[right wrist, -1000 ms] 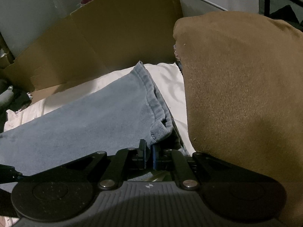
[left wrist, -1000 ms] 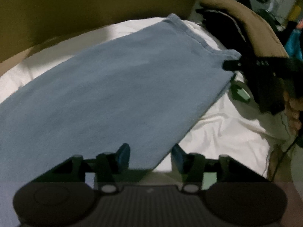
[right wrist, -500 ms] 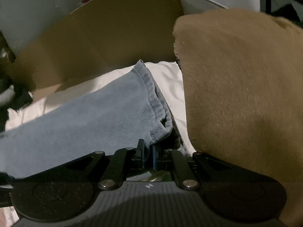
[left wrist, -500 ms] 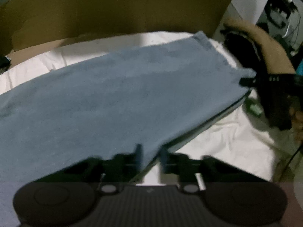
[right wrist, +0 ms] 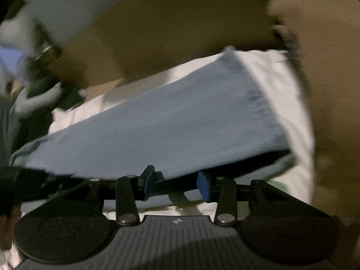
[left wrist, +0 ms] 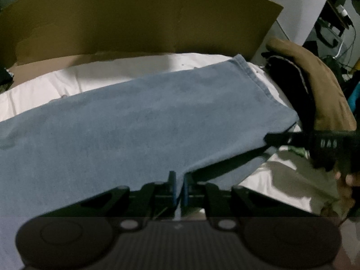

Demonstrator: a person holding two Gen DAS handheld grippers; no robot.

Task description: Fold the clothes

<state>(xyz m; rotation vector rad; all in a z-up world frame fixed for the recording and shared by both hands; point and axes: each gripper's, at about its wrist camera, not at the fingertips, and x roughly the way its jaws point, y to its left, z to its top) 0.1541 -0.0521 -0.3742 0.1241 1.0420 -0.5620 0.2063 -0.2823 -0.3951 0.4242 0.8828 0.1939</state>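
The left hand-held gripper [left wrist: 178, 187] is clenched on the near edge of the jeans [left wrist: 139, 126]: its 2 blue pads stand almost together with a thin fold of denim pinched between them, the jaws having just finished closing. The right hand-held gripper [right wrist: 177, 185] has let go; its jaws have just been opening, and its 2 blue pads [right wrist: 203, 185] stand apart at the near edge of the cloth without pressing it, though motion blur hides whether the edge lies between them or just beyond. In the left wrist view that same gripper [left wrist: 277, 138] reaches in from the right, its tip beside the hem corner, with part of the person's hand [left wrist: 346, 181] behind it.

There is 1 pair of jeans, pale blue, spread in a long flat band across a white sheet [left wrist: 74, 78], the stitched hem at the far right end. The lifted near edge shows a second layer of denim below. 1 brown cardboard sheet [left wrist: 135, 20] stands upright behind the sheet. To the right lies 1 brown garment [left wrist: 324, 85] over something black [left wrist: 290, 83], near the hem; touching or not is unclear.
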